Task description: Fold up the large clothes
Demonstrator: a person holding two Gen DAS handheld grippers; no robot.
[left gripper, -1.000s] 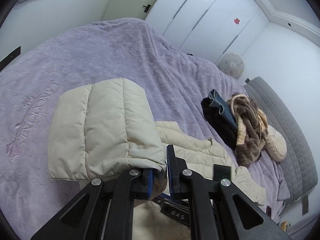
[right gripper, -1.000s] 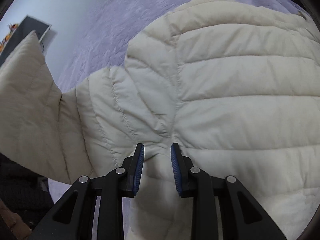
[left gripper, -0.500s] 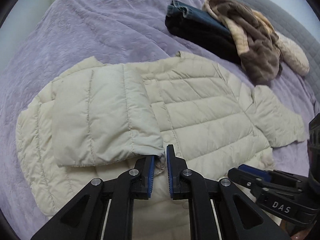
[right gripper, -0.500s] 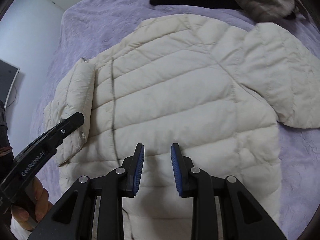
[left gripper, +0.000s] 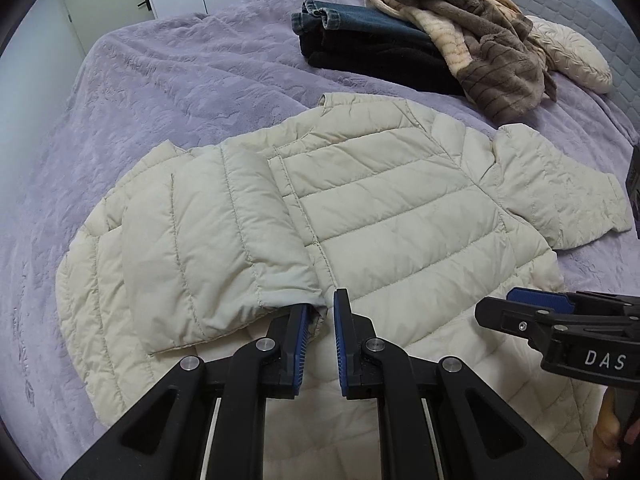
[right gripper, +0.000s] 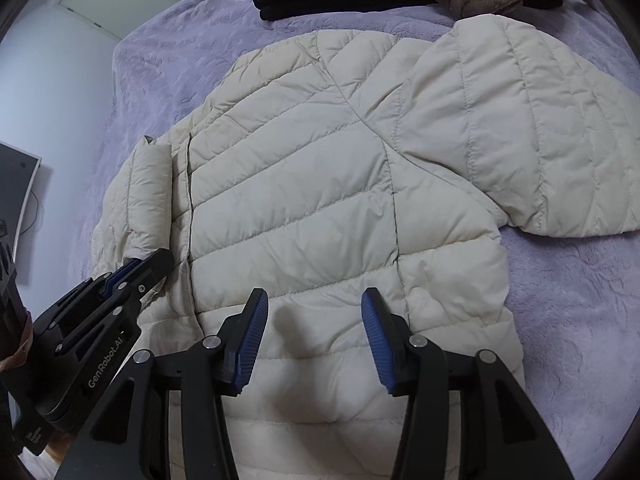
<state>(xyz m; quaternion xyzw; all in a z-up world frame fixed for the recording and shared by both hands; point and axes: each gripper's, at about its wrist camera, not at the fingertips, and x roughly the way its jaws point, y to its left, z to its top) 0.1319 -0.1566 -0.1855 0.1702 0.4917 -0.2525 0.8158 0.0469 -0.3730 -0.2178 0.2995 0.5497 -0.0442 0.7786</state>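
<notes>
Left tool (left gripper: 321, 312) has its blue-padded jaws nearly together, pinching the cuff of the folded-over sleeve (left gripper: 216, 248). Right tool (right gripper: 312, 330) hangs released, jaws spread wide over the lower body panel, holding nothing. One cream quilted puffer jacket (right gripper: 304, 184) lies flat on the bed (left gripper: 160, 80), its stitched channels puffy and slightly glossy; one sleeve is laid across the front, the other sleeve (right gripper: 532, 132) sticks out sideways. Beyond the collar sits one pile of clothes: folded blue jeans (left gripper: 352, 20), a black garment (left gripper: 384, 60) and a brown fuzzy robe (left gripper: 480, 52), beside one cream textured pillow (left gripper: 572, 56). A plush embossed lilac cover dresses the bed.
</notes>
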